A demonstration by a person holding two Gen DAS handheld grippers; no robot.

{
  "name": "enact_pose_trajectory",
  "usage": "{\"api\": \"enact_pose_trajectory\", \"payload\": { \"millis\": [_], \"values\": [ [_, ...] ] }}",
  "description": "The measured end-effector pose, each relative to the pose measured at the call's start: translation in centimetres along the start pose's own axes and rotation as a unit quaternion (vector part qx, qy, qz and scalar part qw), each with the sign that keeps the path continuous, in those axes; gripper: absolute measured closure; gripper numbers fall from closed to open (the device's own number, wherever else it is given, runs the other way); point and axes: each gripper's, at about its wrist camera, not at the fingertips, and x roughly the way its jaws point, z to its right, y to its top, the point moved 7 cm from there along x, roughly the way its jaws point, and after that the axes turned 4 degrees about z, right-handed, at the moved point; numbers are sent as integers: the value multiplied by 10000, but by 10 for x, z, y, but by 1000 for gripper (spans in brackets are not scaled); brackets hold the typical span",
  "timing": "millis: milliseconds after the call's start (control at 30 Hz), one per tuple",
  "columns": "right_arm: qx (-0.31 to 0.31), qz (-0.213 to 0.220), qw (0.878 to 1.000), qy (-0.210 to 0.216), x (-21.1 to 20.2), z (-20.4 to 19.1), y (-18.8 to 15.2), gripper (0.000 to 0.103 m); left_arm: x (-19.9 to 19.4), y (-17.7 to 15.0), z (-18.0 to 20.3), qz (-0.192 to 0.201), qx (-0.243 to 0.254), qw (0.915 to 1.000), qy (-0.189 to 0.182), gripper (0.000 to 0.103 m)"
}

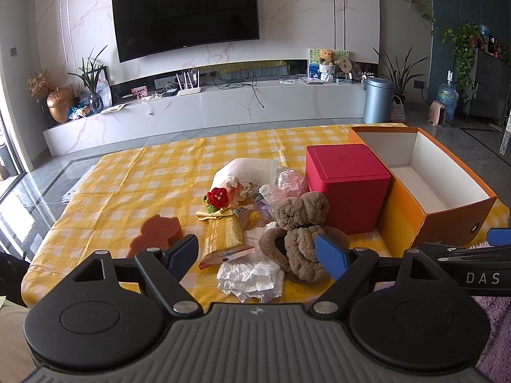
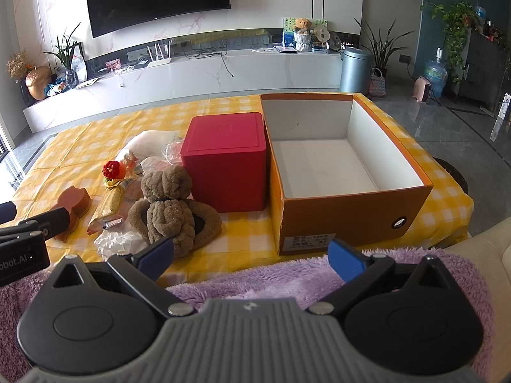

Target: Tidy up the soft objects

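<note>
The left gripper [image 1: 258,257] hovers low over the near edge of the worktop [image 1: 134,175], which is covered in a yellow-and-white checked cloth, and its blue-padded fingers [image 1: 330,255] are spread wide with nothing between them. Ahead of them lies a heap of soft things: a pair of brown fluffy slippers [image 1: 301,233], a crumpled white paper [image 1: 252,279], an orange sponge [image 1: 158,231], a crocheted red flower [image 1: 218,198] and a white wrapped bundle [image 1: 246,170]. A yellow tube [image 1: 223,239] with small print too fine to read lies among them. Just right of the heap stands a closed red box [image 1: 346,188], and touching its right side is an open orange cardboard box [image 2: 345,210] with a white, bare interior; a label on its near wall carries printed characters and what seems to be "37", though the rest is blurred. The right gripper [image 2: 250,258] is held over a purple fleecy cloth [image 2: 287,277] at the near edge, its fingers [image 2: 346,261] likewise spread and holding nothing. In the left wrist view the right gripper's body shows the letters "DAS"; in the right wrist view the left gripper's body reads "obot.AI", cut off at the frame. A dark television [image 1: 185,12] hangs on the marble wall behind.
</note>
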Motion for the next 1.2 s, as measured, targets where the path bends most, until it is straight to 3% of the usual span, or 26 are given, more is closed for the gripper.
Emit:
{"api": "enact_pose_trajectory", "payload": {
  "millis": [200, 433, 567, 667, 700, 967, 1200],
  "values": [
    [8, 6, 10000, 11, 0, 0, -1, 2, 2, -3, -3, -62, -32, 10000, -32, 6],
    [-48, 84, 9992, 387, 9, -9, -7, 3, 9, -14, -26, -296, -662, 9960, -521, 14],
    [-197, 78, 9969, 752, 17, -24, -8, 21, 17, -20, -35, -391, -727, 9934, -792, 25],
    [-280, 20, 9941, 1050, 26, -37, -8, 29, 25, -23, -43, -419, -749, 9929, -826, 31],
    [-350, 5, 9928, 1141, 30, -42, -8, 33, 29, -24, -45, -433, -746, 9928, -828, 31],
    [-940, -307, 9857, 1364, 76, -76, -1, 33, 71, -27, -65, -843, -725, 9911, -730, 30],
    [-967, -785, 9814, 1461, 133, -95, 4, 33, 115, -28, -72, -1163, -785, 9876, -707, 23]
  ]
}}
